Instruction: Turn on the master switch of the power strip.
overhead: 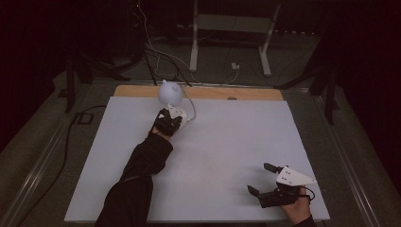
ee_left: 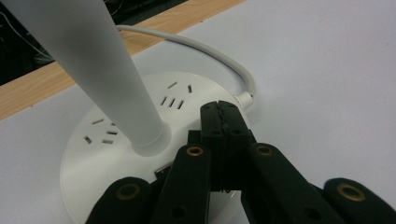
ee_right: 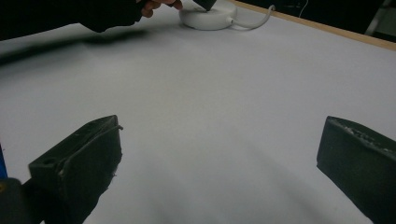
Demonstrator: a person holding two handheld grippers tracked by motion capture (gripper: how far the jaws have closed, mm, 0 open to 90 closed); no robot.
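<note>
On top of the lamp's round white base (ee_left: 116, 154), at the rim nearest the person, left gripper (ee_left: 223, 122) pressed down with jaws closed tip to tip, holding nothing, perhaps on a switch, though none can be made out. Just beside those tips, white stem (ee_left: 100, 70) rising toward the lamp's round head (overhead: 169, 91); white cord (ee_left: 205, 56) leaving the base's far side toward the wooden table edge (ee_left: 42, 88). Risks, as judged: tips sliding off the smooth plastic, from pressing off-centre; base skating over the white table sheet (overhead: 227, 142) or tipping toward the stem, from too hard a push; cord snagged. Well away from the base, near the table's close corner, right gripper (overhead: 266, 179) idle, jaws spread wide, empty. Count: one lamp, one cord, two grippers, two socket groups of slots on the base.
</note>
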